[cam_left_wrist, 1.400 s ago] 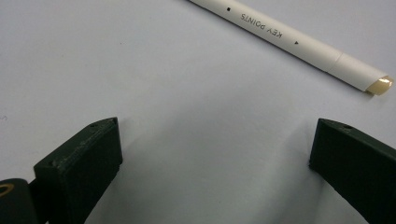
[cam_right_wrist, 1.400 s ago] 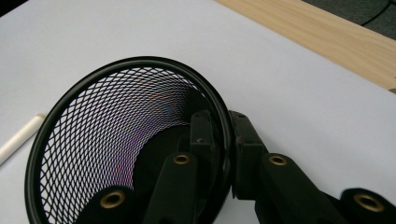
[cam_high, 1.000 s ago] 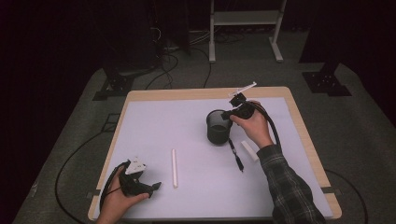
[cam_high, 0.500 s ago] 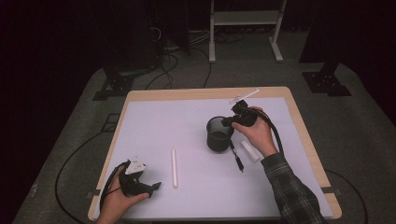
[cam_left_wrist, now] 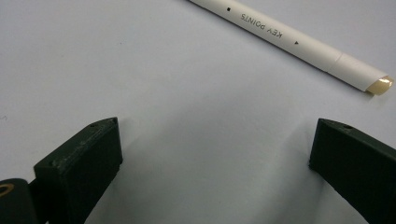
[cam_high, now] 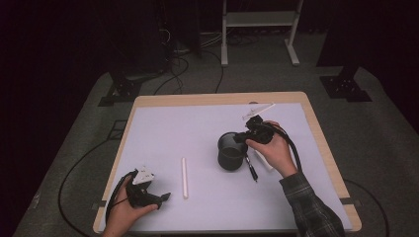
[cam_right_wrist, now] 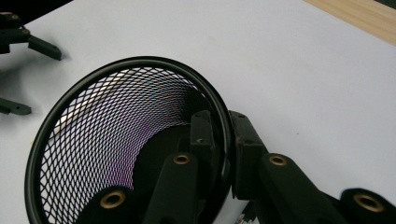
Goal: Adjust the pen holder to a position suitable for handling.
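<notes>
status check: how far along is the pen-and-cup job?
Done: nothing is in the mesh cup yet; in the right gripper view its inside looks empty. In hand: the right gripper is shut on the cup's rim, one jaw inside and one outside. Left: the white pen lies on the table, the black pen and another white one beside the cup. The left gripper is open near the white pen.

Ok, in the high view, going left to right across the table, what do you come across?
Left gripper → white pen → black mesh cup → black pen → white marker.
</notes>
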A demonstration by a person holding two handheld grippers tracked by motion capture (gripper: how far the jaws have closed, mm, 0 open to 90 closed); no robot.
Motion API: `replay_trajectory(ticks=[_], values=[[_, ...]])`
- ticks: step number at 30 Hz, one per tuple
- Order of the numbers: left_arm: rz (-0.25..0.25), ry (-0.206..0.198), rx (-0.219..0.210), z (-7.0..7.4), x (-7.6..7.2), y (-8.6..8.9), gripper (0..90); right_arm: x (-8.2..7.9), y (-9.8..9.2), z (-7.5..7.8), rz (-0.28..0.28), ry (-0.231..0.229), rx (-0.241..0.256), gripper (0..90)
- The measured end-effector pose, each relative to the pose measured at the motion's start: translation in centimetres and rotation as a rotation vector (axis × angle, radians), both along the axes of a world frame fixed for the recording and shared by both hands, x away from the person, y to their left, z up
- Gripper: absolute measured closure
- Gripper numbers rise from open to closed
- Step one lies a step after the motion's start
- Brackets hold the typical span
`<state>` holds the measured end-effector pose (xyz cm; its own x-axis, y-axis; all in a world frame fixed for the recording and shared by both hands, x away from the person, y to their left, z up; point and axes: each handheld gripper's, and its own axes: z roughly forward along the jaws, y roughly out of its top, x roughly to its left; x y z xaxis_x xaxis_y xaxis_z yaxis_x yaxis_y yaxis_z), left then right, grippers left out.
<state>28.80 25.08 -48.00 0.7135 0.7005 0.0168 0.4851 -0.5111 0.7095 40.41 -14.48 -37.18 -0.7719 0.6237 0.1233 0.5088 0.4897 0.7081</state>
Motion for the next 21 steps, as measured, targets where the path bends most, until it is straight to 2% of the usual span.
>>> replay_trajectory(ticks=[13,21], values=[[-0.002,0.003,0.004,0.0,0.0,0.0,1.6,-2.1,0.3,-0.3,0.043,-0.004,-0.020,80.9],[0.000,0.003,0.002,0.0,0.0,0.0,1.6,-3.5,0.5,-0.8,0.062,0.000,-0.015,80.9]])
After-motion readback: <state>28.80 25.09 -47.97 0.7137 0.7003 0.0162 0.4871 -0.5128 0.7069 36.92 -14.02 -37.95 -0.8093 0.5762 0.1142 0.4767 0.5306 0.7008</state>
